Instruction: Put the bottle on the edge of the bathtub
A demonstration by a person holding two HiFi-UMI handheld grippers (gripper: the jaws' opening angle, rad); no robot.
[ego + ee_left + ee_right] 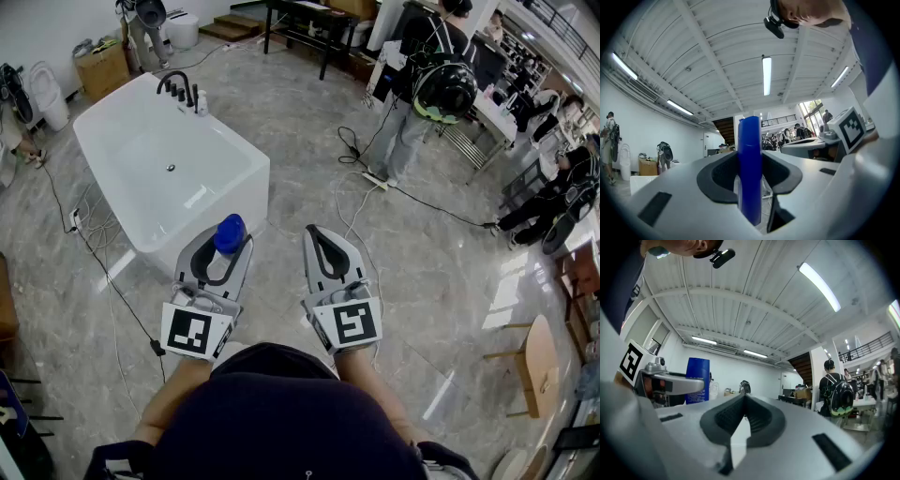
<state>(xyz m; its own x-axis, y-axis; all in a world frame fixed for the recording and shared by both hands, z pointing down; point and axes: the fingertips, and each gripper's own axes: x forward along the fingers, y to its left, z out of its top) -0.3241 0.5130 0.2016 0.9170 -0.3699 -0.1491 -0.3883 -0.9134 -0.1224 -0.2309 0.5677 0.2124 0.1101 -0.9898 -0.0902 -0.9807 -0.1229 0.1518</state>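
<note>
My left gripper (227, 243) is shut on a blue bottle (230, 233), held upright between the pads over the marble floor, just short of the near corner of the white bathtub (246, 157). In the left gripper view the blue bottle (750, 164) fills the gap between the dark pads of the left gripper (750, 161). My right gripper (320, 232) hangs beside it, shut, with nothing in it. In the right gripper view, the right gripper (743, 401) has its tips together, and the bottle (697, 380) shows at the left.
Black taps (177, 88) stand at the tub's far end. Cables (361, 169) trail over the floor to the right and left of the tub. People (427, 84) stand at the upper right. A cardboard box (101, 67) and a toilet (47, 92) sit at the far left.
</note>
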